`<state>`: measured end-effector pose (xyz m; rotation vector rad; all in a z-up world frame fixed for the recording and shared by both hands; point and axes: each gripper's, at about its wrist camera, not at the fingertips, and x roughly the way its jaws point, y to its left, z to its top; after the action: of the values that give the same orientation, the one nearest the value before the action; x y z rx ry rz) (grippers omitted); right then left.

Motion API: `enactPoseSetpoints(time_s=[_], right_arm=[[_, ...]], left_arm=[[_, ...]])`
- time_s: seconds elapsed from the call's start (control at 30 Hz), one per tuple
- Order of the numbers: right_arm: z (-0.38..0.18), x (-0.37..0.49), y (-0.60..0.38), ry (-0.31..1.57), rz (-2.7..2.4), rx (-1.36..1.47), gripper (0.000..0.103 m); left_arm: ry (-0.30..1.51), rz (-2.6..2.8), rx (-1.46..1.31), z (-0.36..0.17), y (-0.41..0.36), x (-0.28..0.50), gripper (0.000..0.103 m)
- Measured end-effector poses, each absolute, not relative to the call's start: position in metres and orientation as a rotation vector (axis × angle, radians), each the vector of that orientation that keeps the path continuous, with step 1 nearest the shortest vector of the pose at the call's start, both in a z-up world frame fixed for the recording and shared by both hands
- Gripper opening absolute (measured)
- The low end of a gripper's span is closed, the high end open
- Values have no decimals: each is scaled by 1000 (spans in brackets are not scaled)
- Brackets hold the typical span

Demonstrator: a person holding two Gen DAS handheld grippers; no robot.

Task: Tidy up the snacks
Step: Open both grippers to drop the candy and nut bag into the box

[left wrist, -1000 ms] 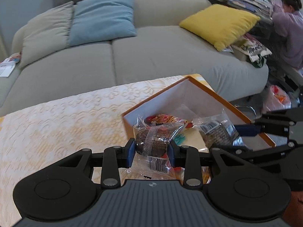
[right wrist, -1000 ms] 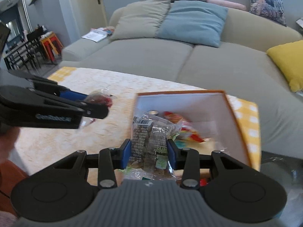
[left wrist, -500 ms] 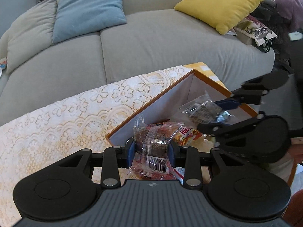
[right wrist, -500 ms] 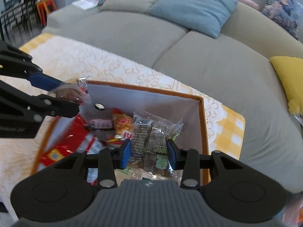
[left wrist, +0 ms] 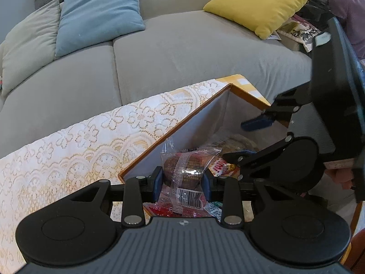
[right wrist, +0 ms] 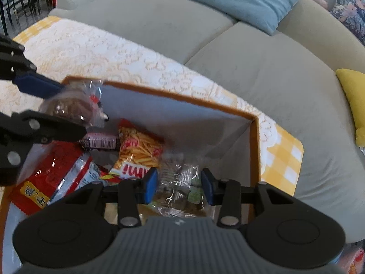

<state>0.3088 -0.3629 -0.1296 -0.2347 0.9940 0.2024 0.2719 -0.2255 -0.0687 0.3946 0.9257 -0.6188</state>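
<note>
My left gripper (left wrist: 182,180) is shut on a clear-wrapped chocolate muffin (left wrist: 184,171) over the near corner of the orange-rimmed box (left wrist: 191,116). It also shows in the right wrist view (right wrist: 66,107). My right gripper (right wrist: 179,186) has its jaws apart inside the box (right wrist: 182,99), with a clear-wrapped brown cake packet (right wrist: 180,189) lying loose between them on the box floor. The right gripper also shows in the left wrist view (left wrist: 248,139), open above that packet (left wrist: 235,142).
Inside the box lie a fries snack bag (right wrist: 136,150), a red packet (right wrist: 50,173) and a small pink bar (right wrist: 100,141). The box stands on a lace-covered table (left wrist: 68,146) in front of a grey sofa (left wrist: 182,45). A person (left wrist: 349,6) sits far right.
Both grippers have moved down over the box. My right gripper has opened and let go of the cake packet, which now lies in the box. My left gripper still holds the muffin.
</note>
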Motion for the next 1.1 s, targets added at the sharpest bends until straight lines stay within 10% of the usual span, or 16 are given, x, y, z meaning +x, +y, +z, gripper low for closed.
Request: enactPoseSetpoints(time_s=[0.77, 1.1], right_arm=[[-110, 212, -373, 1001, 229, -183, 55], [-107, 204, -373, 1014, 219, -153, 55]], left_arm=[[1011, -812, 531, -107, -291, 248, 40], [1035, -811, 452, -91, -276, 247, 64]])
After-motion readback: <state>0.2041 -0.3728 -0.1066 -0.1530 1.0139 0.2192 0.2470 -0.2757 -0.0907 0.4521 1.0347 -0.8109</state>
